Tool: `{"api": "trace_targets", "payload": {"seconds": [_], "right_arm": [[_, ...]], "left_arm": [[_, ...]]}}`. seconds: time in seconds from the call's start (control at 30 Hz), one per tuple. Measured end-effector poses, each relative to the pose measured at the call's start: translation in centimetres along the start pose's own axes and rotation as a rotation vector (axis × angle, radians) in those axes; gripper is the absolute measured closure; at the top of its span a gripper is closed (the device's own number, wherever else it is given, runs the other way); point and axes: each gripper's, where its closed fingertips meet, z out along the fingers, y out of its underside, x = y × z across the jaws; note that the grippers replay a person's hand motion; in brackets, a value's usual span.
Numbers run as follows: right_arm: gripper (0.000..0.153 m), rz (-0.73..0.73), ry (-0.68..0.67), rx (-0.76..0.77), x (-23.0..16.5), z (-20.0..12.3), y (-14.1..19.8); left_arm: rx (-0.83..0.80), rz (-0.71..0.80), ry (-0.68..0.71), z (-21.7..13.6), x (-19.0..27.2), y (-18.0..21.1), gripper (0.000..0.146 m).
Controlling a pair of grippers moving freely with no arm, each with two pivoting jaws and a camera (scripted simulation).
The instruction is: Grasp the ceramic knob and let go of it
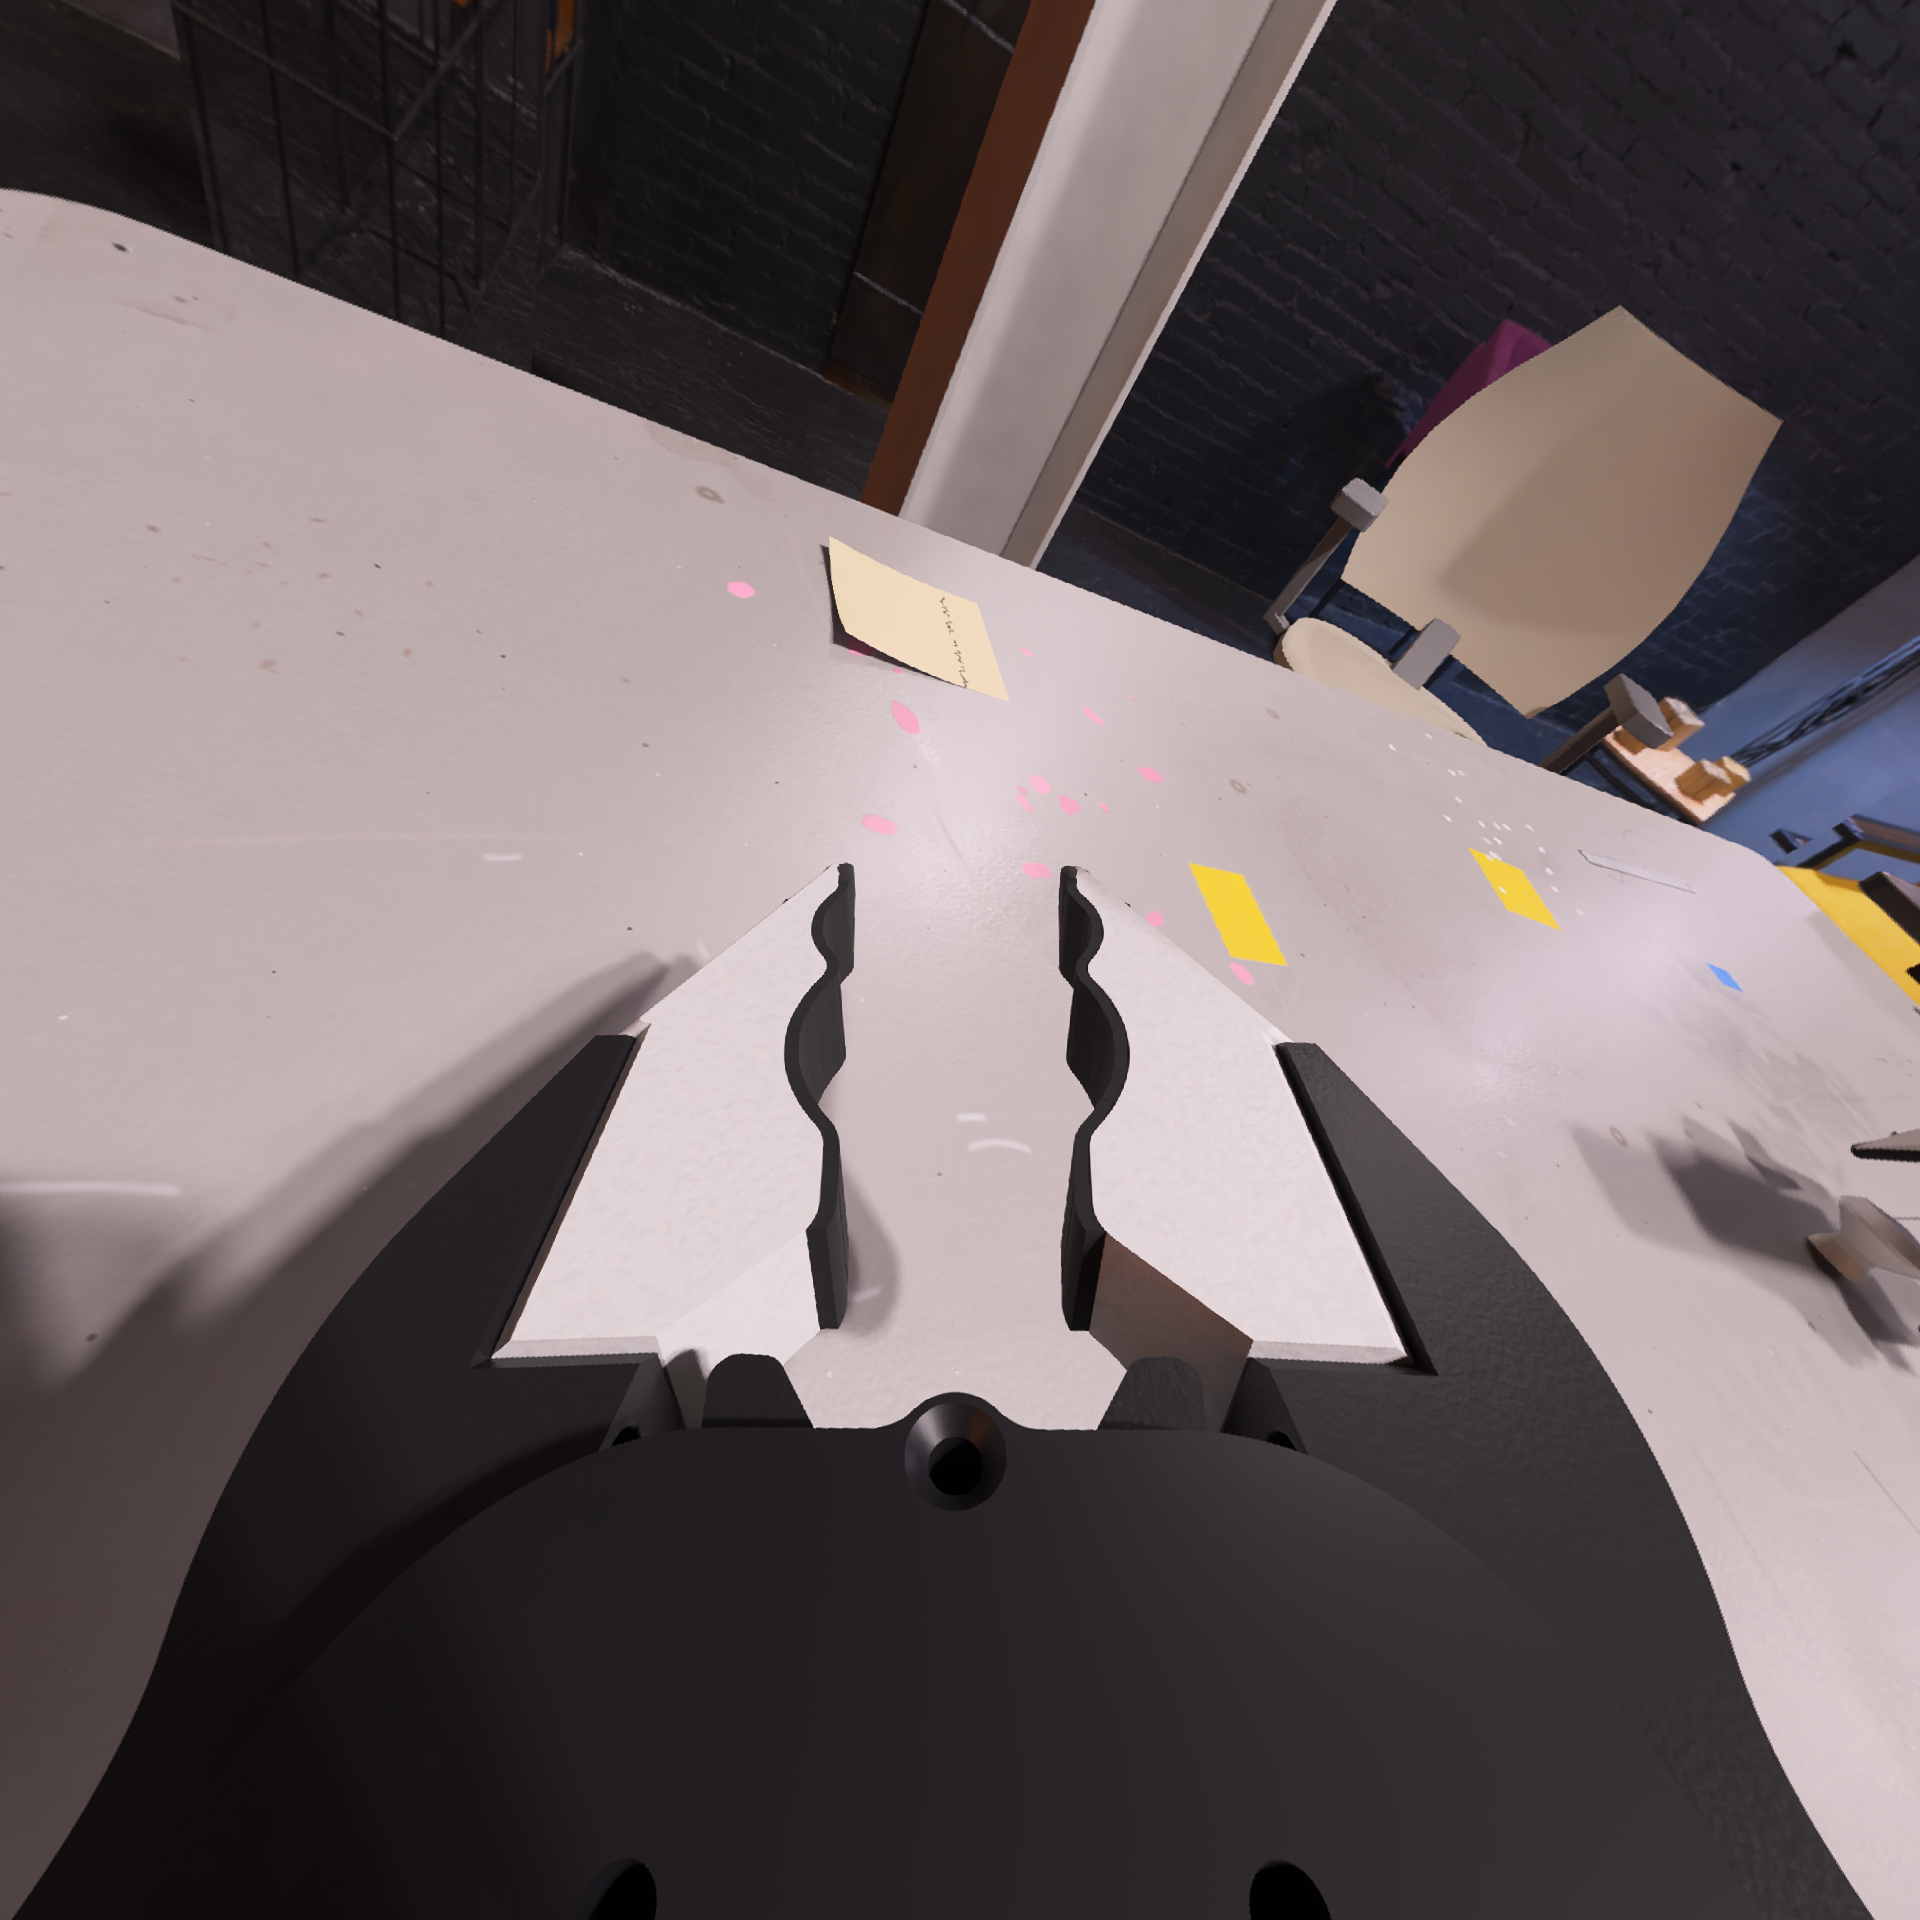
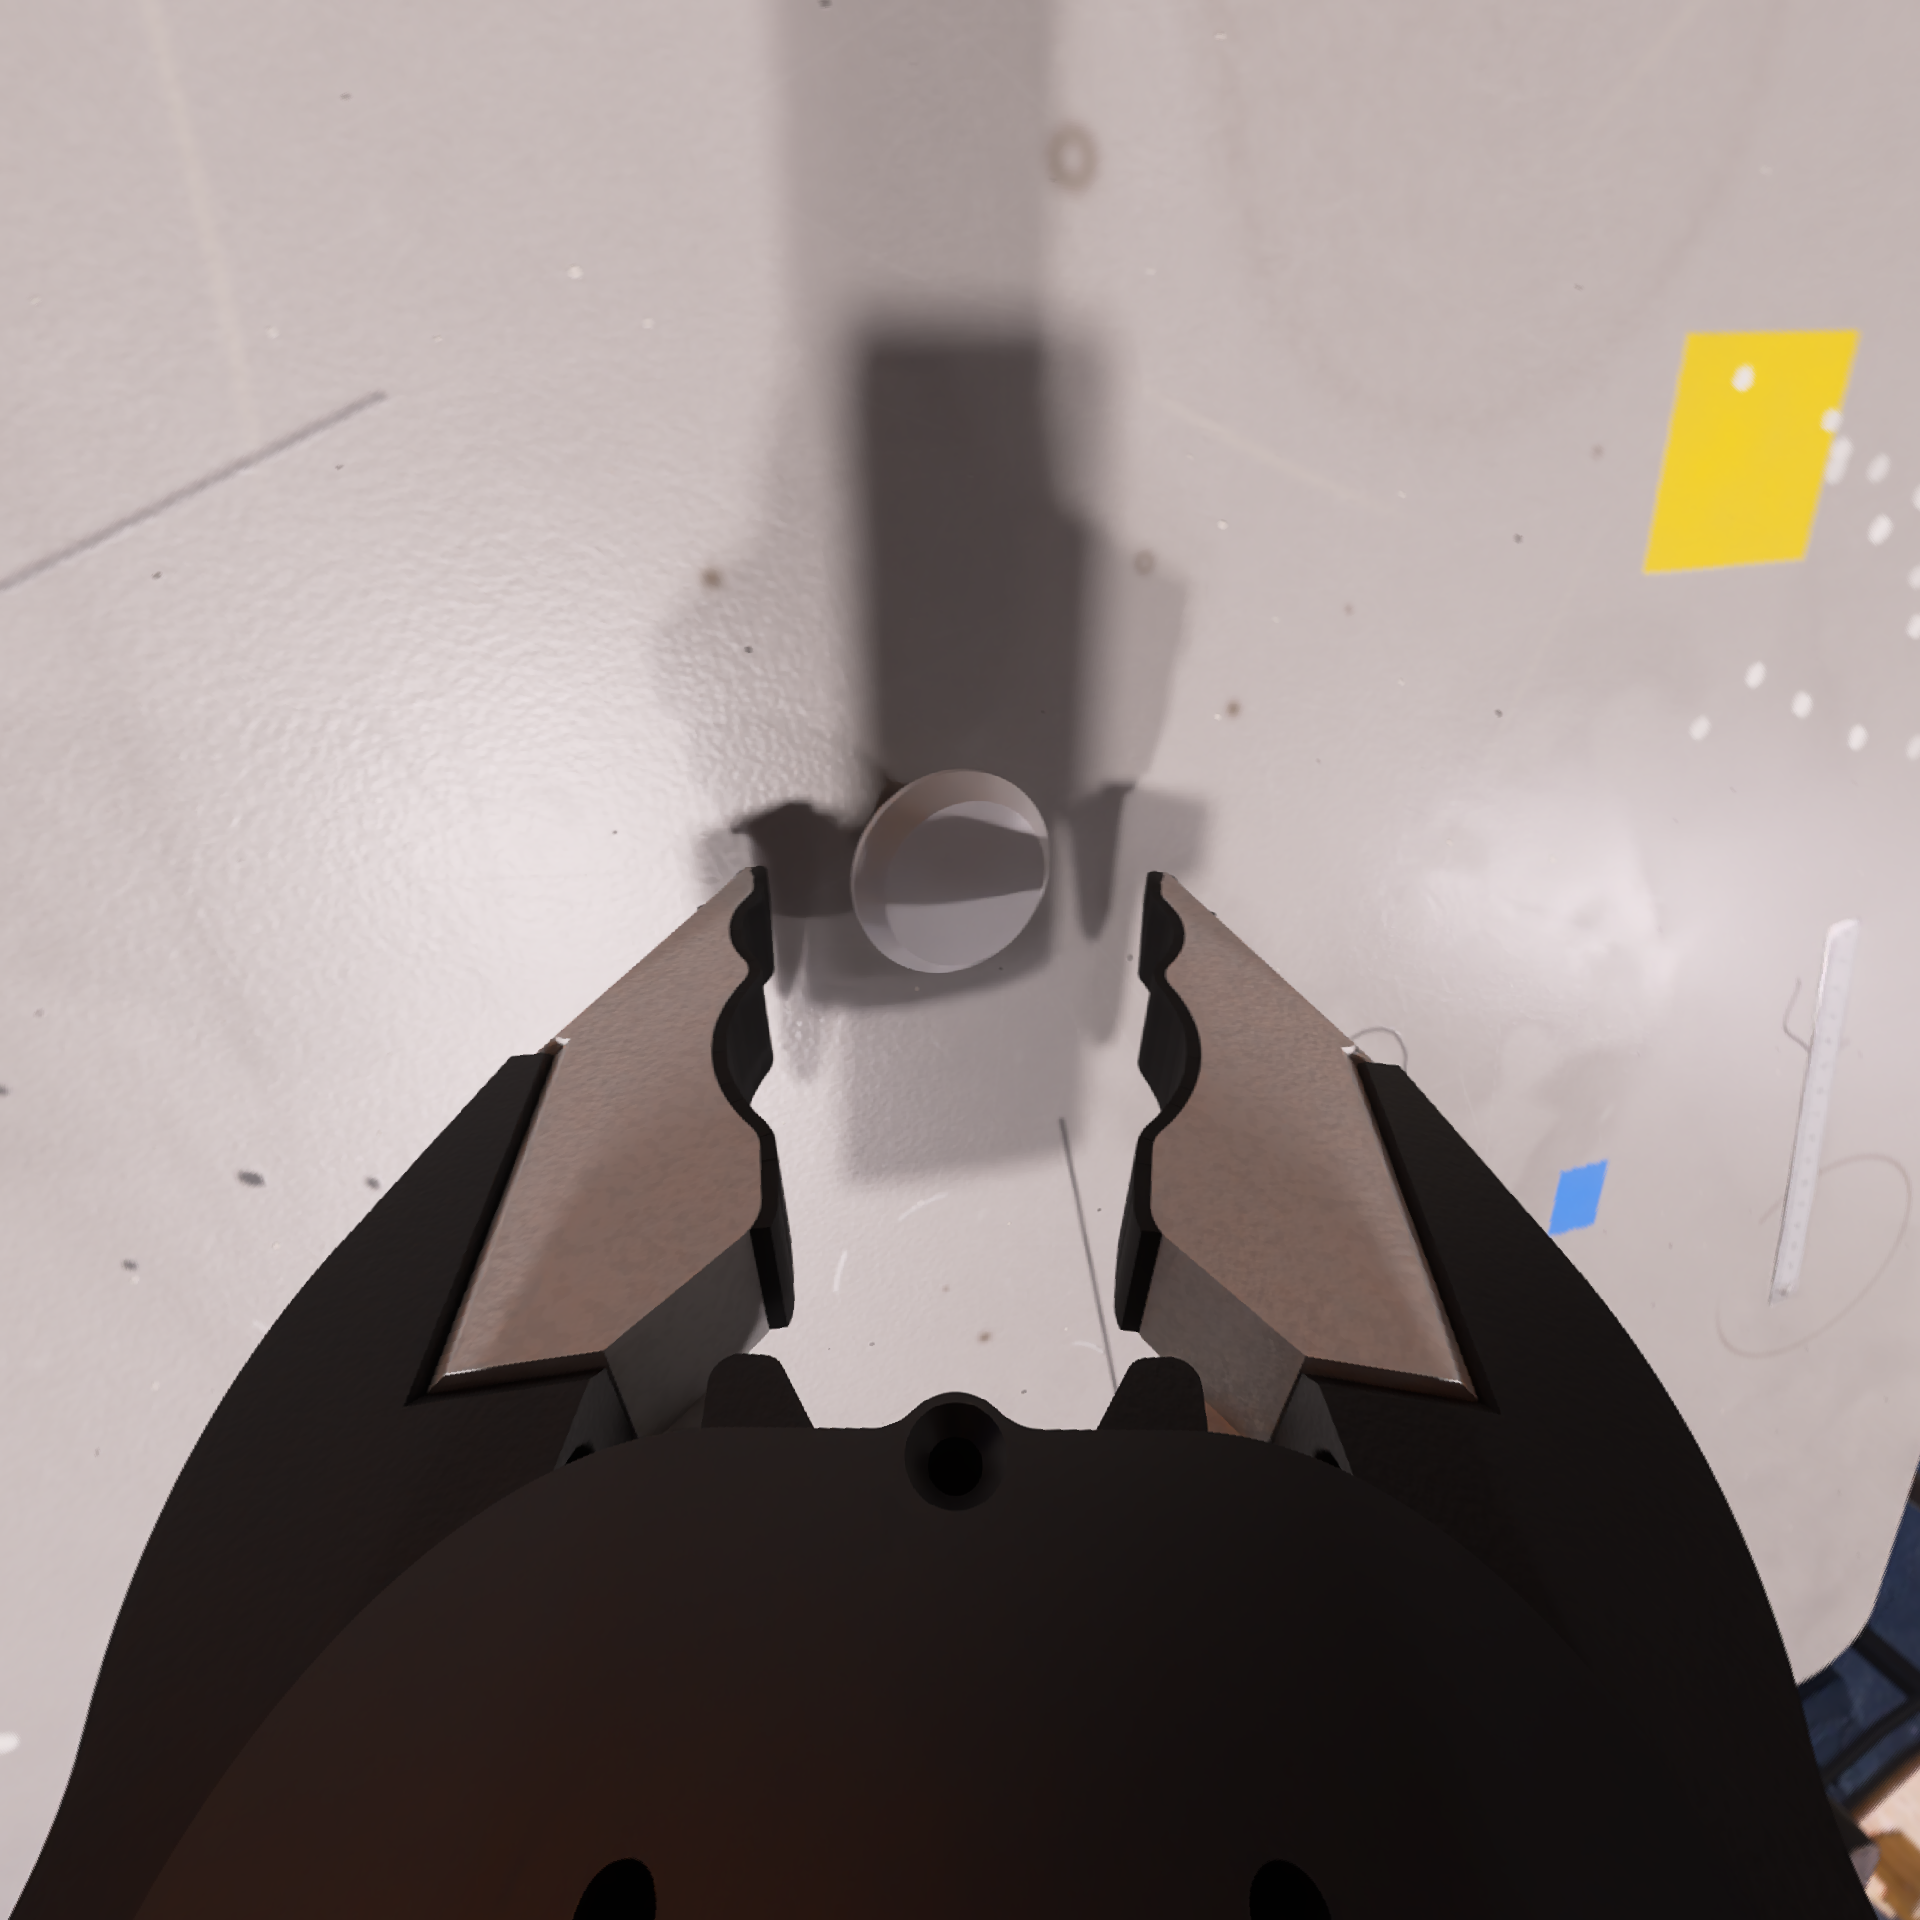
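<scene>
The ceramic knob (image 2: 951,871) was small, round and pale grey. It sat on the white table (image 2: 364,727), just past the tips of the right gripper (image 2: 951,883). It lay in line with the gap between the two fingers. I could not tell if the tips had come down beside it or were above it. Nothing touched the knob. The right gripper's jaws were spread wide apart and held nothing. Its fingers (image 2: 623,1122) looked brown in the shade. A dark shadow fell on the table around the knob and beyond it.

To the right of the knob, well apart from it, a yellow patch (image 2: 1751,452) lay flat on the table. A small blue patch (image 2: 1579,1195) lay nearer the gripper. Beside that was a thin pale strip (image 2: 1813,1112). Little white dots were sprinkled near the yellow patch.

The left gripper (image 1: 956,883) was over another part of the table (image 1: 364,727). Its jaws were apart too, with a smaller gap, and nothing was between them. Its fingers (image 1: 686,1143) looked white in the light. The knob did not show in the left wrist view. Ahead of this gripper lay a cream paper note (image 1: 914,618) with pink specks (image 1: 1044,795) scattered near it. Two yellow patches (image 1: 1236,914) lay to the right. Past the table edge stood a white post (image 1: 1101,270) and a tan chair (image 1: 1538,520) against a dark brick wall (image 1: 1558,156).
</scene>
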Motion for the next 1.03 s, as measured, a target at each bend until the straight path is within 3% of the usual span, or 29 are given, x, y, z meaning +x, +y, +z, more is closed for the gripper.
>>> {"api": "trace_targets", "payload": {"seconds": [0.2,0.7,0.9,1.03], "right_arm": [[0.072,0.071,0.111,0.019,0.8,-0.4,0.8],[0.091,0.239,0.339,-0.056,4.0,-2.2,5.5],[0.098,0.327,0.427,0.073,3.8,-5.0,5.5],[0.112,0.359,0.485,0.24,2.3,-7.3,4.6]], "left_arm": [[-0.006,-0.005,0.01,0.1,0.2,0.1,0.107],[-0.003,-0.004,0.007,0.0,0.2,0.1,0.106],[0.0,0.004,0.005,0.0,0.2,0.1,0.106],[0.001,0.012,0.003,0.0,0.3,0.0,0.106]]}}
